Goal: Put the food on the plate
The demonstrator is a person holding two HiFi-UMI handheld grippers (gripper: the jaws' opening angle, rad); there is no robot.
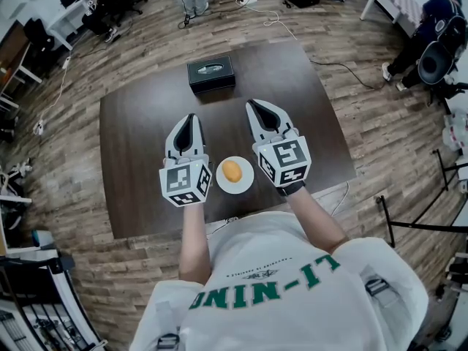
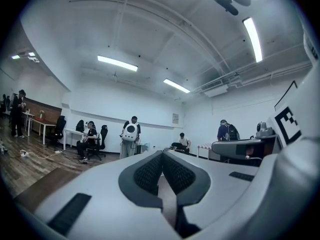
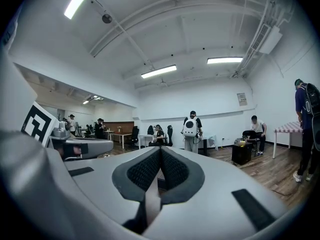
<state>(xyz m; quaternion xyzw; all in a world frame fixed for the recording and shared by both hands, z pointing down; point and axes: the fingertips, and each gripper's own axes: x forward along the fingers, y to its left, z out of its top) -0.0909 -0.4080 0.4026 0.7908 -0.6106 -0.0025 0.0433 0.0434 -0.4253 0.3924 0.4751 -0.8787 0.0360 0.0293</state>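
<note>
The left gripper (image 1: 189, 119) and right gripper (image 1: 255, 107) are hovering over the table (image 1: 292, 86), jaws pressed together and empty. The round orange food (image 1: 232, 170) is sitting on the plate (image 1: 246, 183) between them, behind both tips, neither gripper clearly nearer.

With the left arm (image 1: 192, 240) and right arm (image 1: 315, 215) stretched forward, the person holds the left gripper (image 1: 189, 118) and right gripper (image 1: 254, 104) side by side, apart, pointing toward the far side, both with jaws pressed together and empty.
</note>
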